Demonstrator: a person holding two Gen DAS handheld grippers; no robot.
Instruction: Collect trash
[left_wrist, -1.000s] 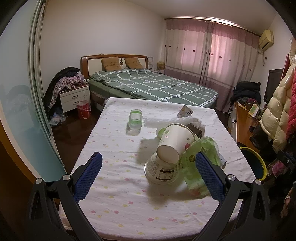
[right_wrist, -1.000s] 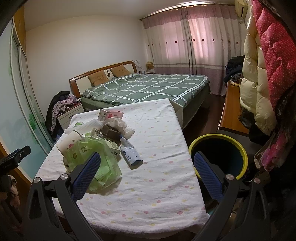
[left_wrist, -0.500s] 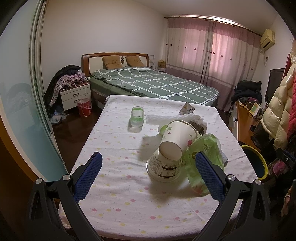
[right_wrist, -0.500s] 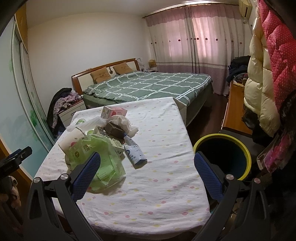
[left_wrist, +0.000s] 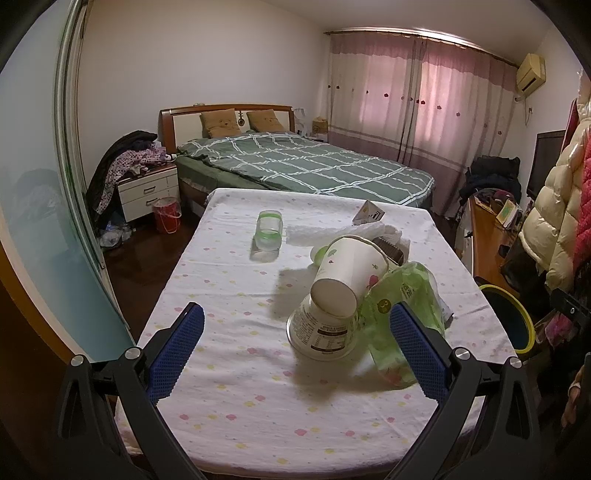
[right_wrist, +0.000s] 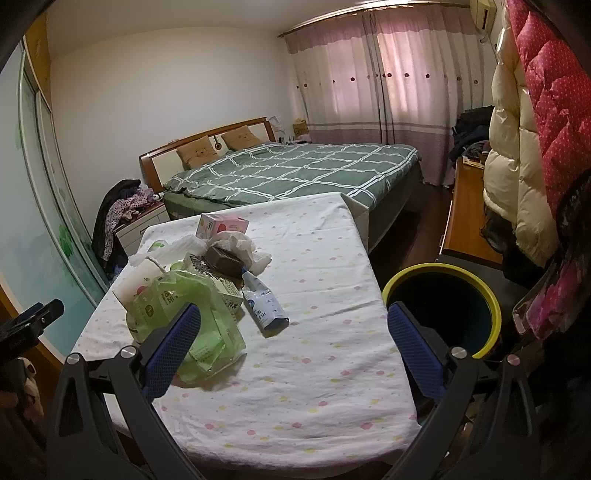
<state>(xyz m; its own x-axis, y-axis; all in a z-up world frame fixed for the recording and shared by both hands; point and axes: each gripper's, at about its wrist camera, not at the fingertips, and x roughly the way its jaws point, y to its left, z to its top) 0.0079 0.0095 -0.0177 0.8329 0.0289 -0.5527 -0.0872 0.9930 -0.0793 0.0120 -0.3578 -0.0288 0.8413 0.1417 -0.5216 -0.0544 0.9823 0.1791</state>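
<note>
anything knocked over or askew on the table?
Yes. The paper cup lies tipped, leaning on a white tub. The small blue-labelled bottle lies on its side beside the pile. Nothing looks spilled.

The left gripper (left_wrist: 295, 345) hangs with fingers spread wide above the table (left_wrist: 229, 398), a tipped paper cup (left_wrist: 345, 280) and green bag (left_wrist: 402, 317) between them.

My left wrist camera looks down the tabletop (left_wrist: 229, 373) from its near end, toward the bed (left_wrist: 306, 166). My right wrist camera sits at the near right corner, angled leftward across the tabletop (right_wrist: 314, 332). Both views share the trash pile, the bed and the yellow-rimmed bin (right_wrist: 443, 306).
</note>
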